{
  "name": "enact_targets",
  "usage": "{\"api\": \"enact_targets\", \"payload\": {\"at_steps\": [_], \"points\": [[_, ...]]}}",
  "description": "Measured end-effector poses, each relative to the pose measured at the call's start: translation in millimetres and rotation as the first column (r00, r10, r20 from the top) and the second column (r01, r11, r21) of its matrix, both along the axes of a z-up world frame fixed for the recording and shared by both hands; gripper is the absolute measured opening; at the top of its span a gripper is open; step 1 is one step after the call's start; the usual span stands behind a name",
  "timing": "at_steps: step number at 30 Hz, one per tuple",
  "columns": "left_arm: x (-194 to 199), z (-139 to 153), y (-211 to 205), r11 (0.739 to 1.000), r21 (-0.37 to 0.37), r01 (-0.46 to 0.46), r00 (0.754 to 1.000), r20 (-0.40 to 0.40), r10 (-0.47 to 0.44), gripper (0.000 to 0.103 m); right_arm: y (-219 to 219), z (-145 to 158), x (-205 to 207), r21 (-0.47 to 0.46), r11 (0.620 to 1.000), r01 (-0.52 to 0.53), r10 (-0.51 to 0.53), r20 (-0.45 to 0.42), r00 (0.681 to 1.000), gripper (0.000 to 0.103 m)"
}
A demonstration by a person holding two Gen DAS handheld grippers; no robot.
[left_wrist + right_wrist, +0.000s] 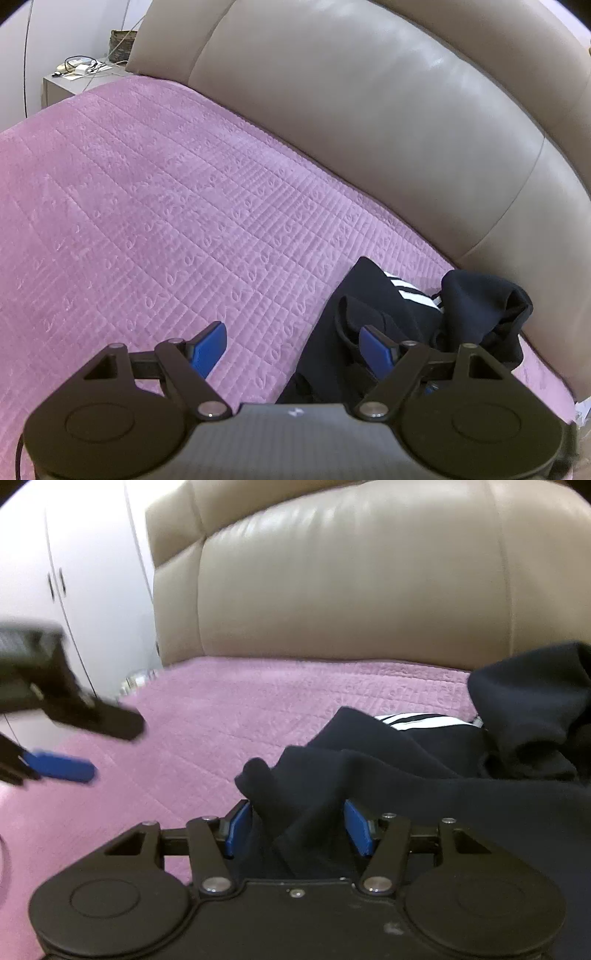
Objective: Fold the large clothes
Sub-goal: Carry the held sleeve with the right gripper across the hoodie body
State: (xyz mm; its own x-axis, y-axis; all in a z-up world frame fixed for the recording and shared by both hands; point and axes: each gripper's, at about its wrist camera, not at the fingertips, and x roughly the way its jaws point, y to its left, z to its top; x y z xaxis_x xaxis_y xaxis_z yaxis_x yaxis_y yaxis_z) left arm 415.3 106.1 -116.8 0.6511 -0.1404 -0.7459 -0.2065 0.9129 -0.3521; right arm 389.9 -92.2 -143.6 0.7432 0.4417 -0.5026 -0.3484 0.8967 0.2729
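The garment (pixel 373 314) is a dark heap with white stripes at the lower right of my left view, bunched on the pink quilt (pixel 166 192) just below the tan headboard (pixel 369 110). It is not laid out at all, so I judge the step in hand to be getting hold of it and spreading it flat before any fold.

My left gripper (pixel 295 343) stands wide, holding nothing. Its left pad sits over bare quilt and its right pad (pixel 376 345) sits at the near edge of the cloth. In the right view it shows blurred at the left edge of the frame.

My right gripper (pixel 297 825) is also spread fairly wide, with a ridge of dark cloth rising between the pads. I cannot tell whether the pads press on it; they look apart from it.

To do this well I should close the right on one clear edge or corner, not on a thick wad, so that a single layer comes up. The left should slide right and take a matching edge, well apart from the right's grip. Then I lift both evenly and draw the cloth toward the open quilt at the left, where there is room to flatten it. The rumpled lump (pixel 532 716) at the right may drag or twist, so I should go slowly.
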Motion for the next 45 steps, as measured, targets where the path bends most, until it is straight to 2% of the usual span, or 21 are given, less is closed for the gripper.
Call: {"api": "enact_targets", "payload": {"at_steps": [3, 7, 10, 12, 13, 14, 15, 16, 17, 19, 20, 21, 23, 26, 30, 33, 35, 38, 40, 43, 45], "points": [[0.1, -1.5, -8.1, 0.999, 0.017, 0.039, 0.999, -0.008, -0.039, 0.081, -48.6, 13.4, -34.9, 0.124, 0.99, 0.065, -0.068, 0.025, 0.997, 0.075], [-1.5, -1.7, -20.6, 0.996, 0.042, 0.075, 0.997, -0.013, -0.074, 0.081, -132.9, 21.5, -51.7, 0.017, 0.958, 0.287, -0.288, 0.032, 0.957, 0.078], [-1.7, -0.6, -26.0, 0.995, 0.054, 0.083, 0.997, -0.013, -0.082, 0.081, -209.1, 11.1, -47.3, -0.143, 0.853, 0.503, -0.507, 0.004, 0.862, 0.08], [-1.4, -0.3, -28.4, 0.995, 0.061, 0.084, 0.996, -0.013, -0.083, 0.081, -259.7, -21.4, -37.0, -0.249, 0.79, 0.56, -0.607, -0.197, 0.77, 0.08], [-0.7, -0.7, -30.0, 0.994, 0.066, 0.086, 0.996, -0.016, -0.085, 0.081, -274.5, -36.3, -42.1, -0.217, 0.819, 0.531, -0.573, -0.264, 0.776, 0.08], [0.2, -1.0, -31.3, 0.994, 0.07, 0.086, 0.996, -0.018, -0.085, 0.081, -275.1, -36.7, -65.3, -0.189, 0.85, 0.492, -0.521, -0.169, 0.836, 0.08], [0.9, -1.9, -32.5, 0.994, 0.074, 0.086, 0.996, -0.023, -0.084, 0.081, -266.0, -37.3, -79.3, -0.254, 0.87, 0.423, -0.464, -0.125, 0.877, 0.08], [2.3, -2.7, -32.4, 0.993, 0.078, 0.085, 0.996, -0.031, -0.082, 0.081, -253.5, -40.0, -88.6, -0.348, 0.864, 0.364, -0.421, -0.103, 0.901, 0.08], [3.0, -3.3, -32.8, 0.993, 0.083, 0.081, 0.996, -0.036, -0.079, 0.081, -242.5, -38.3, -96.0, -0.42, 0.842, 0.338, -0.4, -0.067, 0.914, 0.08], [2.4, -2.7, -33.7, 0.993, 0.095, 0.075, 0.997, -0.036, -0.072, 0.081, -229.5, -24.0, -98.5, -0.453, 0.81, 0.371, -0.448, -0.072, 0.891, 0.08], [1.4, -1.4, -34.0, 0.992, 0.098, 0.076, 0.997, -0.03, -0.073, 0.081, -223.3, -13.3, -98.5, -0.401, 0.816, 0.417, -0.474, -0.051, 0.879, 0.08], [-0.1, 1.0, -34.2, 0.992, 0.102, 0.073, 0.997, -0.02, -0.071, 0.081, -215.0, 0.5, -100.4, -0.29, 0.847, 0.447, -0.471, -0.017, 0.882, 0.08], [-2.5, 5.1, -34.0, 0.992, 0.107, 0.067, 0.998, -0.003, -0.067, 0.081, -193.5, 14.5, -95.4, -0.128, 0.9, 0.416, -0.419, -0.001, 0.908, 0.081], [-3.3, 7.4, -31.4, 0.993, 0.107, 0.05, 0.999, 0.011, -0.051, 0.081, -122.3, 16.0, -57.9, -0.086, 0.957, 0.276, -0.28, -0.039, 0.959, 0.082], [-0.9, 3.6, -26.4, 0.994, 0.099, 0.047, 0.999, 0.001, -0.047, 0.081, -19.4, -28.7, -18.9, -0.034, 0.983, 0.182, -0.186, -0.169, 0.968, 0.085], [2.1, -0.3, -23.5, 0.992, 0.119, 0.031, 0.999, -0.016, -0.029, 0.081, 56.7, -38.1, -67.5, -0.351, 0.909, 0.227, -0.197, 0.118, 0.973, 0.08], [2.4, -1.8, -22.3, 0.994, 0.109, 0.026, 1.0, -0.017, -0.024, 0.081, 50.7, -26.5, -77.5, -0.326, 0.929, 0.176, -0.15, 0.104, 0.983, 0.075], [3.4, -2.5, -24.1, 0.995, 0.091, 0.045, 0.999, -0.022, -0.043, 0.081, -9.1, 0.3, -79.5, -0.101, 0.975, 0.197, -0.186, 0.11, 0.976, 0.081], [2.7, -0.5, -28.8, 0.994, 0.095, 0.053, 0.998, -0.018, -0.052, 0.081, -49.6, 13.3, -69.2, -0.066, 0.953, 0.296, -0.289, 0.098, 0.952, 0.083], [2.4, 1.3, -35.7, 0.992, 0.104, 0.073, 0.997, -0.013, -0.072, 0.081, -110.9, 17.5, -57.6, -0.124, 0.907, 0.402, -0.405, 0.002, 0.914, 0.084], [3.1, 1.7, -40.9, 0.99, 0.111, 0.09, 0.996, -0.014, -0.089, 0.081, -146.9, 8.5, -63.4, -0.121, 0.859, 0.497, -0.504, -0.03, 0.863, 0.084]]}}
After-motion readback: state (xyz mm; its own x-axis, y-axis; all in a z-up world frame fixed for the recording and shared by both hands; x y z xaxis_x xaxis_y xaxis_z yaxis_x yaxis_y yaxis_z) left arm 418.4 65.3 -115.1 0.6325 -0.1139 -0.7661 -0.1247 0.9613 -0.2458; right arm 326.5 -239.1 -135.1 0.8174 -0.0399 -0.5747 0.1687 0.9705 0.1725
